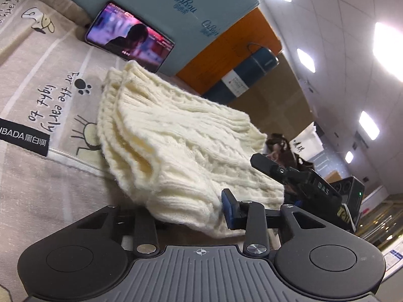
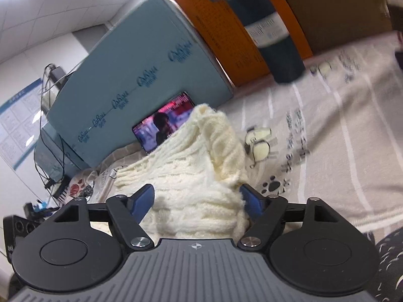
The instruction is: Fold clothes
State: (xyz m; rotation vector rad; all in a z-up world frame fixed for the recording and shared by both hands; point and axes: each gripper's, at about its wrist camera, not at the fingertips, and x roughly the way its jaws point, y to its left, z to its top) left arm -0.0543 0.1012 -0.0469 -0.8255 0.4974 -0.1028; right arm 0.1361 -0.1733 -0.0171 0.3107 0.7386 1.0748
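A cream knitted sweater (image 1: 176, 136) lies bunched and partly folded on a beige printed bedsheet (image 1: 37, 80). In the left wrist view my left gripper (image 1: 186, 214) is open around the sweater's near ribbed edge; one blue pad (image 1: 228, 211) shows on the right, the left finger is hidden under the knit. In the right wrist view the sweater (image 2: 191, 176) fills the gap of my right gripper (image 2: 199, 201), which is open, with blue pads (image 2: 143, 198) on both sides of the knit. The right gripper also shows in the left wrist view (image 1: 297, 176) beyond the sweater.
A phone (image 1: 131, 37) playing video leans on a blue box (image 1: 176, 5) behind the sweater. An orange board (image 1: 234, 47) and a dark blue bottle (image 1: 244, 73) stand further back. The sheet (image 2: 340, 130) stretches right of the sweater.
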